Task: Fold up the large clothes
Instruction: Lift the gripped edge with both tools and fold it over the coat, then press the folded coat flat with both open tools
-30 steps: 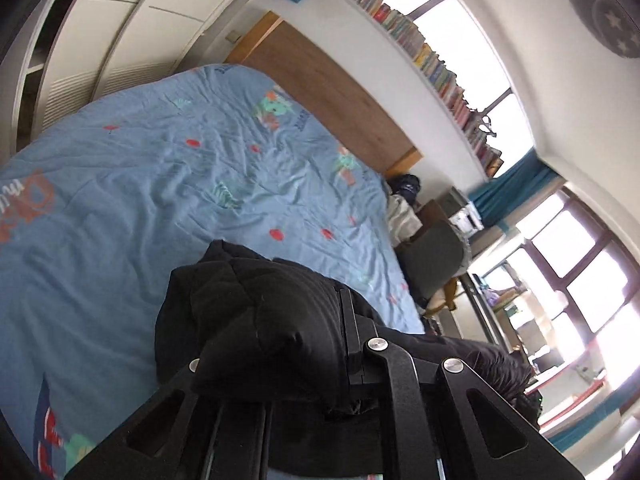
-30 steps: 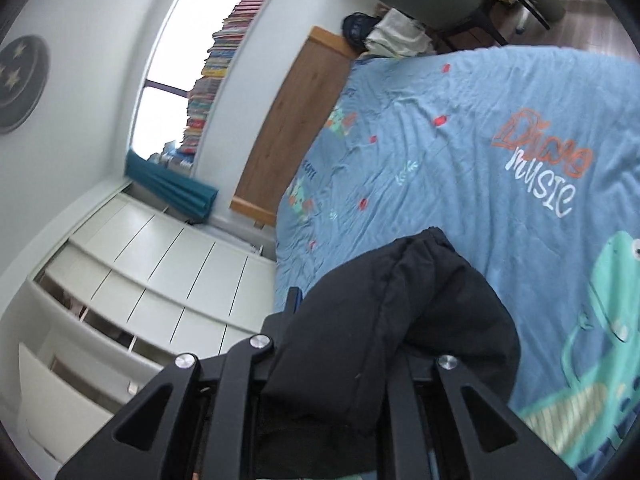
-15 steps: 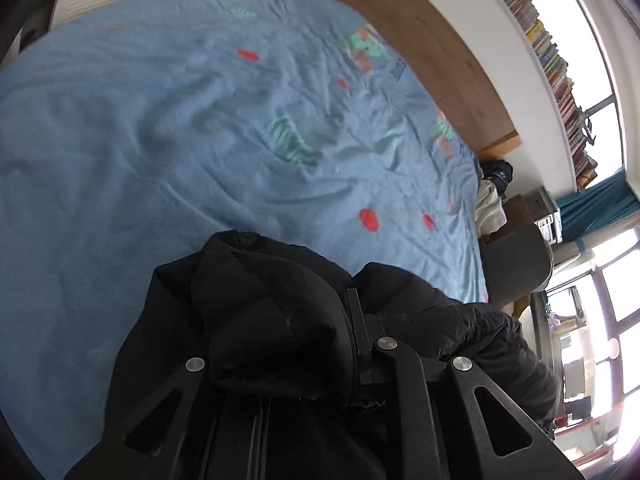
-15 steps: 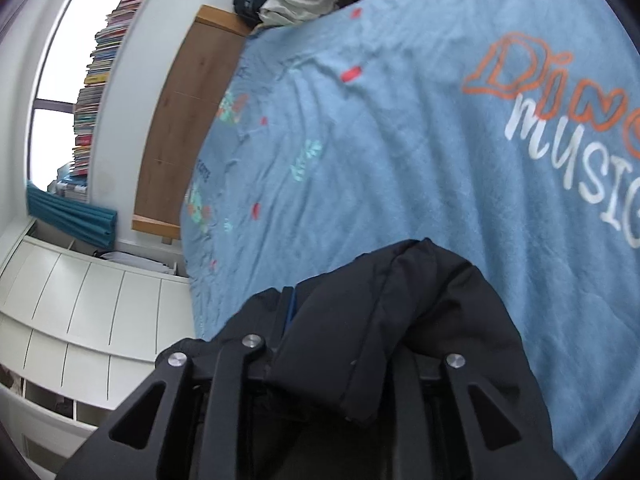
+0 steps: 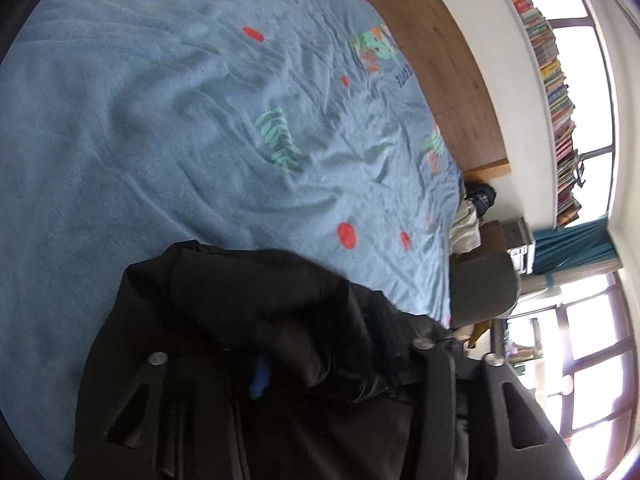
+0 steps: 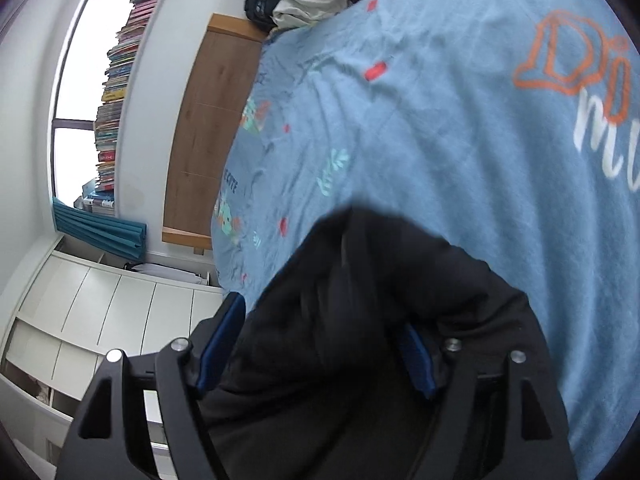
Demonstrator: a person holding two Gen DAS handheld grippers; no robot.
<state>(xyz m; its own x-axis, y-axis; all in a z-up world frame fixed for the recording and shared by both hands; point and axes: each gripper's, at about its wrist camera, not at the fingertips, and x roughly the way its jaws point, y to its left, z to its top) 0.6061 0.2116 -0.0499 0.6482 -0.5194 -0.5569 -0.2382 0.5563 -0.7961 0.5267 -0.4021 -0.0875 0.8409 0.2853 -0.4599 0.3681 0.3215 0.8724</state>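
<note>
The bed (image 5: 168, 128) was spread wide under a blue cover printed with red dots, green leaves and cartoon animals, and in the right wrist view (image 6: 460, 128) orange and white lettering was seen across it near the right edge. A wooden headboard (image 5: 440, 64) was set against the white wall, and it was caught again from the other side (image 6: 204, 120). A white cupboard (image 6: 92, 320) with panelled doors was seen beside the bed.

The black jacket (image 5: 248, 320) was found bunched on the blue cover, close to the bed's edge, and it was heaped over the lower middle of both views (image 6: 380, 300). Padded folds were piled up over the front of each tool.

A long row of books (image 5: 556, 80) was lined up along the window ledge, shown too in the right wrist view (image 6: 116, 92). A grey chair (image 5: 484, 288) was parked just past the bed's corner, with a teal curtain (image 5: 576, 248) behind it.

The left gripper (image 5: 288, 364) was buried in jacket cloth. Only a blue scrap of one of its fingers (image 5: 260, 376) was left showing, so whether they were clenched or released could not be told.

The right gripper (image 6: 316, 344) was seen with its blue-padded fingers (image 6: 218, 344) set wide apart, a thick bundle of jacket lying between them; no squeeze on the cloth was shown.
</note>
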